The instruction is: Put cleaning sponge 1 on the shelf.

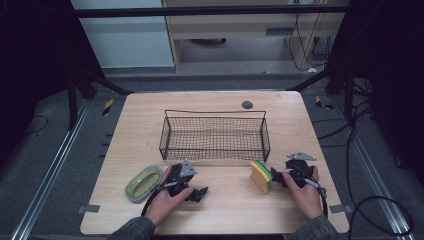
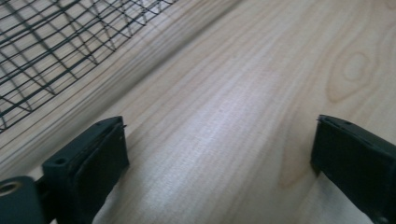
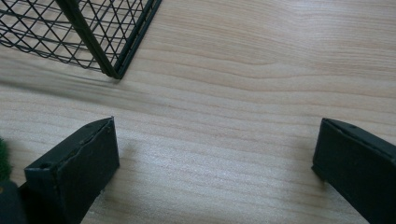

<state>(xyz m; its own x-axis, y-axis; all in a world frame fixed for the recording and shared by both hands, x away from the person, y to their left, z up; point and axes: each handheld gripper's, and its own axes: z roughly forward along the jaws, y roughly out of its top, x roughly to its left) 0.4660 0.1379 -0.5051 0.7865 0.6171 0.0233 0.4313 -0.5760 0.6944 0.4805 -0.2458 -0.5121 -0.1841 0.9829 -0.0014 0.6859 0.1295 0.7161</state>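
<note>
A yellow sponge with a green scrub layer [image 1: 261,176] stands on edge on the wooden table [image 1: 227,205], right of centre. My right gripper [image 1: 278,177] lies just to its right and is open [image 3: 217,123], with bare wood between its jaws. A sliver of the green sponge [image 3: 3,158] shows just outside its left jaw. A pale green soap dish [image 1: 142,182] rests near the front left. My left gripper [image 1: 199,192] sits on the table right of the dish, open [image 2: 219,126], with nothing between its jaws.
A black wire basket [image 1: 215,136] stands in the middle of the table, with nothing visible inside it. Its mesh [image 2: 51,51] is ahead and left of the left gripper, and its corner [image 3: 112,70] is ahead and left of the right gripper. A round dark grommet [image 1: 247,104] marks the back edge.
</note>
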